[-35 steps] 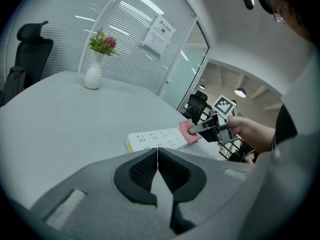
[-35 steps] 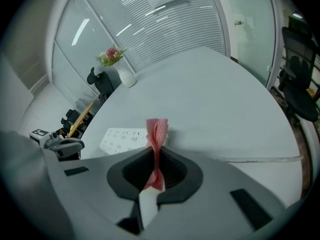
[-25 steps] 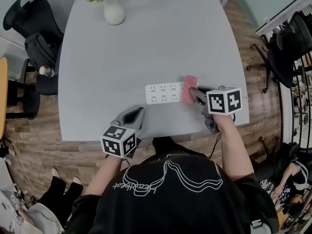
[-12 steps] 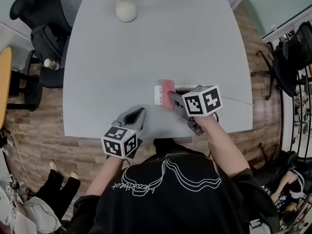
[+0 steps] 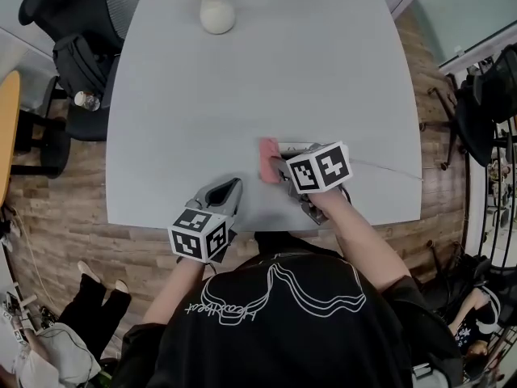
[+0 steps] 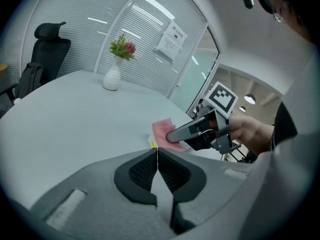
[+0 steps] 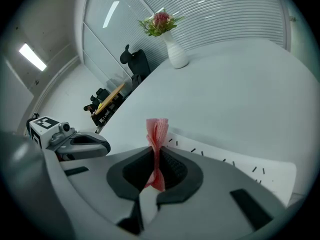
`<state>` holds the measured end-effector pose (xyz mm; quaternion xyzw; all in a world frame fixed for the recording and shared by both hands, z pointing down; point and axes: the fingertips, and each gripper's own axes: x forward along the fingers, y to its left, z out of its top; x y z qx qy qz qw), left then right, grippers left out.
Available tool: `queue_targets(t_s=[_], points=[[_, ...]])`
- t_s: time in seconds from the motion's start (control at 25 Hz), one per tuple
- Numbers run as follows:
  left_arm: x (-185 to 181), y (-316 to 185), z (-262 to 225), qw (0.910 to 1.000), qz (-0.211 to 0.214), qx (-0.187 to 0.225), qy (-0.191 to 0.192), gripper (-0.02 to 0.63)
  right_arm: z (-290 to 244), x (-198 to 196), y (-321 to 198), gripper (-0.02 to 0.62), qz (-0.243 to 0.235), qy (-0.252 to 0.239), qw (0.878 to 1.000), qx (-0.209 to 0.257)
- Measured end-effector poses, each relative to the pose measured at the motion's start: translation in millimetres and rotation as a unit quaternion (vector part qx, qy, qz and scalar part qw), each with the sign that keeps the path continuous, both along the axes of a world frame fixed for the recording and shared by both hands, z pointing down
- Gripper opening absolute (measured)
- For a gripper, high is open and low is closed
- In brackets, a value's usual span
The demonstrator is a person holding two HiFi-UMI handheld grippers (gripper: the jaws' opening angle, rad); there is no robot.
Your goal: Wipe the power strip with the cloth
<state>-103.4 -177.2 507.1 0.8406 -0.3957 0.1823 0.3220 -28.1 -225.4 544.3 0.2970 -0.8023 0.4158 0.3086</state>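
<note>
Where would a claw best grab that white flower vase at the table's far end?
Probably the slim neck of the white bulb-shaped vase, coming in level from the side. It stands upright, its rounded belly looks wide and slippery for two jaws, and the flowers block an approach from above.

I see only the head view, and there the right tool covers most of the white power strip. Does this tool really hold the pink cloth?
Observer: Yes. In the right gripper view the right tool is shut on the folded pink cloth, which stands upright between its jaws.
Operator: Where on the strip is the cloth?
Observer: Near one end of the white rectangular power strip; the rows of slots beside it lie uncovered.
Operator: And the left tool?
Observer: In the left gripper view the left tool has its jaws together, with nothing between them.
</note>
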Motion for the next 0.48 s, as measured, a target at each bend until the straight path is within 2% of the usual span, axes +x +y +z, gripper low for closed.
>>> queue_targets(t_s=[0.48], points=[[1, 0, 3, 1.0, 0.008, -0.004, -0.001, 0.015, 11, 11, -2, 0.034, 0.003, 0.021, 1.0, -0.004]])
